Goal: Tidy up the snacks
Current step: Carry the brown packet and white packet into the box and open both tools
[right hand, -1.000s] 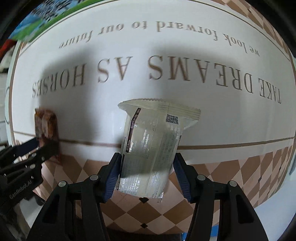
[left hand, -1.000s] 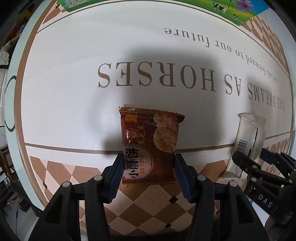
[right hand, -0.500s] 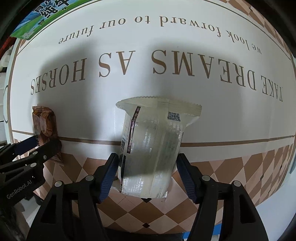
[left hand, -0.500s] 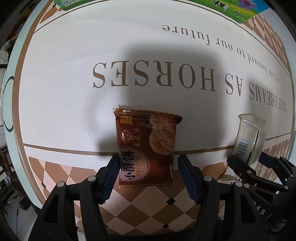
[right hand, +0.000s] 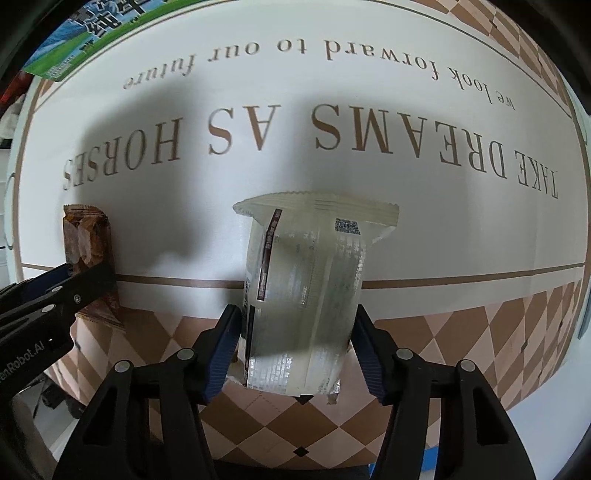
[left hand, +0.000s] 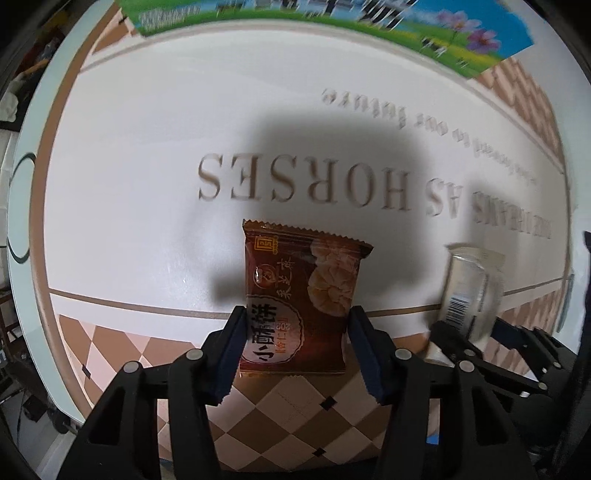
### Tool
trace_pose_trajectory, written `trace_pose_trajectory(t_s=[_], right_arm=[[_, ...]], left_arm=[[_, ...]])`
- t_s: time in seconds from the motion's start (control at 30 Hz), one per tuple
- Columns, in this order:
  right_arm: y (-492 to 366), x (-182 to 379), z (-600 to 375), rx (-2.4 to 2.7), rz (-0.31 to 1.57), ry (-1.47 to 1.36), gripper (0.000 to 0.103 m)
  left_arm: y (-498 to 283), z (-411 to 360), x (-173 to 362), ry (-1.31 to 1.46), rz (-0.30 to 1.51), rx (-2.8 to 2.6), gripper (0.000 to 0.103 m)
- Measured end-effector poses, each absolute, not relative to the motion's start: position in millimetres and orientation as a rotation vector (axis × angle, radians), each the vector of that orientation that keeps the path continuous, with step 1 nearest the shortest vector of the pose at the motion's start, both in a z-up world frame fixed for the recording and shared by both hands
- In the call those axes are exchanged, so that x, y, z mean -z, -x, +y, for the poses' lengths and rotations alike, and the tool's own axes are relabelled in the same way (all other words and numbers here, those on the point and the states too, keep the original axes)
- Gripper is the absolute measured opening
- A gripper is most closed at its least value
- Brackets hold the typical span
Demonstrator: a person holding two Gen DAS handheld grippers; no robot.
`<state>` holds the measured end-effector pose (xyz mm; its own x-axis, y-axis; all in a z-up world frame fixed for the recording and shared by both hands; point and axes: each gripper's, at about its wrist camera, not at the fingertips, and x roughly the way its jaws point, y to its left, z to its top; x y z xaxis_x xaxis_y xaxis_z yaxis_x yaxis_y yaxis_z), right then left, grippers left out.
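Half a second ago both sets of jaws were standing wider; now the left gripper is closing its jaws onto the brown biscuit packet, and the right gripper is closing onto the clear packet. Both packets are hanging over the desk, a green carton lying at its far edge.

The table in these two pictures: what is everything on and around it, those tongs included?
Table mat: one, white with brown lettering and brown checks, under everything.
Biscuit packet: one, red-brown, between the left tongs.
Clear snack packet: one, transparent with a barcode, between the right tongs.
Carton: one, blue and green, at the mat's far edge.
Left tongs: black with blue pads, closing on the biscuit packet.
Right tongs: same colours, closing on the clear packet.
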<state>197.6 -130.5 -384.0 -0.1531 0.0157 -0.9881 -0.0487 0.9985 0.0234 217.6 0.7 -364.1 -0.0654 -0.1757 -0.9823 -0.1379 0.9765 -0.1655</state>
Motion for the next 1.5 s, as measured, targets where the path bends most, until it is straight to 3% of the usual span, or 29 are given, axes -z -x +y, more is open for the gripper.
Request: trace_pose_trajectory(t_s=[0.17,0.37,0.6,0.8,1.03,1.5], right_arm=[[-213.7,349.8,-133.6,-0.103,1.674,-0.022,0.062],[-257.8,268.9,-140.4,-0.181,1.541,-0.082,0.062],[-332.9,194.0,-124.0,-0.241,1.394,-0.121,0.062],[-436.6,171.2,-114.3,-0.220,1.344,-0.086,0.062],[-540.7,226.7,-104.4,-0.152,1.408,0.009,0.062],[-612.9,293.1,-98.4,-0.138,1.486,0.083,0.064]], left_arm=[[-228.4,7.0,313.6,0.266,1.556,0.083,0.053],[-272.4,19.4,235.3,0.269,1.419,0.154,0.053],[-363.1,34.6,183.0,0.252,1.331,0.166,0.053],[-447.2,53.1,212.3,0.252,1.406,0.124,0.053],[-512.6,65.2,257.6,0.250,1.519,0.088,0.053],[-541.3,68.1,311.6,0.266,1.644,0.060,0.053]])
